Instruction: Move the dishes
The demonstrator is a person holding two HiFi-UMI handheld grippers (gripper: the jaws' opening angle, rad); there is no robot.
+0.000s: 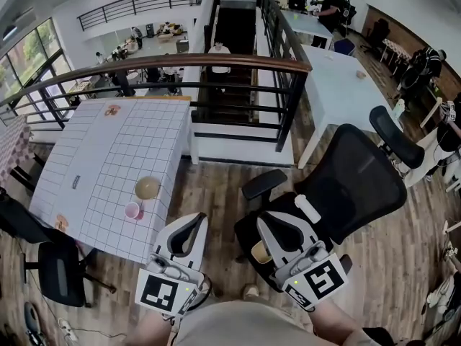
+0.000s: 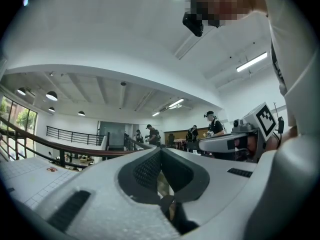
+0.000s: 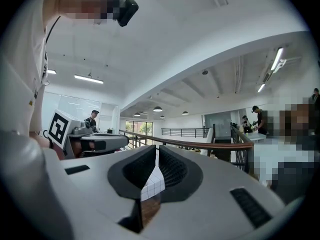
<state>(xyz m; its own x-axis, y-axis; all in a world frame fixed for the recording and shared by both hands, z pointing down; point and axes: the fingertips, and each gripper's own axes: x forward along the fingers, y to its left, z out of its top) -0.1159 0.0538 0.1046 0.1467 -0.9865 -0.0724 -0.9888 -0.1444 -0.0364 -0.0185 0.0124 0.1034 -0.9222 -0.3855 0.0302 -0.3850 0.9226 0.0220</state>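
A tan bowl (image 1: 148,187) and a small pink cup (image 1: 132,210) stand close together near the front edge of a table with a white grid cloth (image 1: 108,157). My left gripper (image 1: 191,222) is held level just off the table's front right corner, to the right of the dishes. Its jaws meet at the tips with nothing between them (image 2: 161,151). My right gripper (image 1: 269,225) is further right, over the seat of a black office chair, apart from the table. Its jaws (image 3: 156,153) are shut and empty. Neither gripper view shows the dishes.
A black mesh office chair (image 1: 356,186) stands right in front of me. Another black chair (image 1: 57,272) sits at the table's near left corner. A curved wooden handrail with black bars (image 1: 180,62) runs behind the table. A long white table (image 1: 338,85) and several people are further back.
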